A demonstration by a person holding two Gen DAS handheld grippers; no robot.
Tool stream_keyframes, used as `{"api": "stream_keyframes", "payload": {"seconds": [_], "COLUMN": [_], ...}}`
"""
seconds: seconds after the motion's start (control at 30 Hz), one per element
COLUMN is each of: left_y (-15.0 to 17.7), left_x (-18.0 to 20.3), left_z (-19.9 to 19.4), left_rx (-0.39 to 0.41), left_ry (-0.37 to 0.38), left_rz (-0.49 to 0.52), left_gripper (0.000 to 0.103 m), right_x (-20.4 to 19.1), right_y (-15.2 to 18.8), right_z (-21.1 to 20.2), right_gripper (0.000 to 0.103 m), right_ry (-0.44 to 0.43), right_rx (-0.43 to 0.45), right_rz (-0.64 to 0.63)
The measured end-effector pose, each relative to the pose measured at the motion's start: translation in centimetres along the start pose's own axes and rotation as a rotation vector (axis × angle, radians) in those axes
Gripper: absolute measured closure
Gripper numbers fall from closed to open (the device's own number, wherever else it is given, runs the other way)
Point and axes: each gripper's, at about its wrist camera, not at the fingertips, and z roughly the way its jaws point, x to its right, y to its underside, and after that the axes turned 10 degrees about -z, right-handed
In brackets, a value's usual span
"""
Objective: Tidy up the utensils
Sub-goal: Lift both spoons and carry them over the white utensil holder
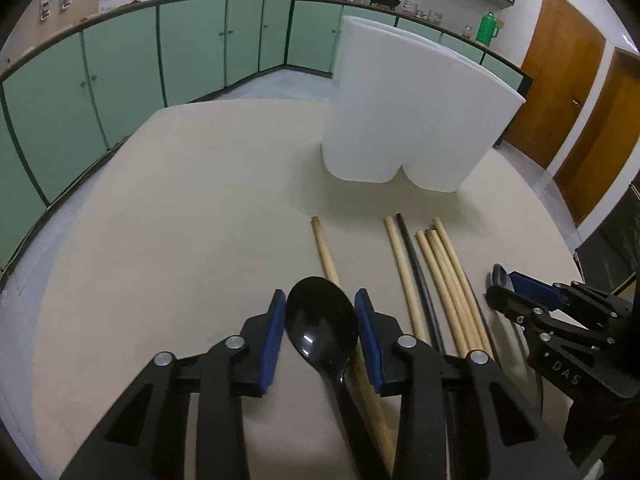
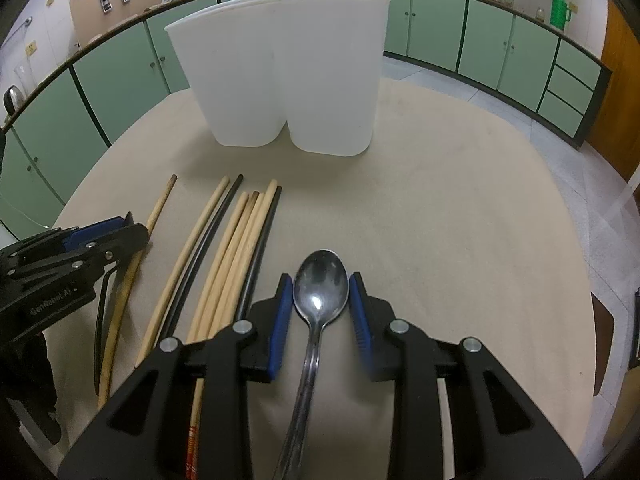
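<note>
A white two-compartment holder stands at the far side of the round table. Several wooden and black chopsticks lie side by side in front of it. A black spoon lies between the open blue pads of my left gripper, bowl forward. A metal spoon lies between the open pads of my right gripper. Each gripper also shows from the side in the other view: the right one and the left one.
The beige round table has an edge close on both sides. Green cabinets line the room. Wooden doors stand at the right.
</note>
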Motion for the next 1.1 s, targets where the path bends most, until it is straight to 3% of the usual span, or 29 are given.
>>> {"api": "stream_keyframes", "payload": {"seconds": [0.47,0.87,1.1], "left_y": [-0.1,-1.4,-3.3], "left_x": [1.1,2.2,2.8], "left_z": [-3.7,-3.5,-5.3], "left_rx": [0.072,0.092,0.173], "left_ry": [0.100,0.124,0.144], "left_rz": [0.039,0.039,0.037], "left_gripper": [0.069,0.069,0.069], "right_x": [0.8,0.4,1.9], "right_y": [-0.1,-1.4,-2.0], "right_z": [-0.1,1.3,-1.5], "right_gripper": [0.075,0.076,0.076], "right_ry": [-0.013,-0.021,-0.032], "right_rx": [-0.001,-0.023,0.091], "right_rz": [0.009,0.010,0.052]}}
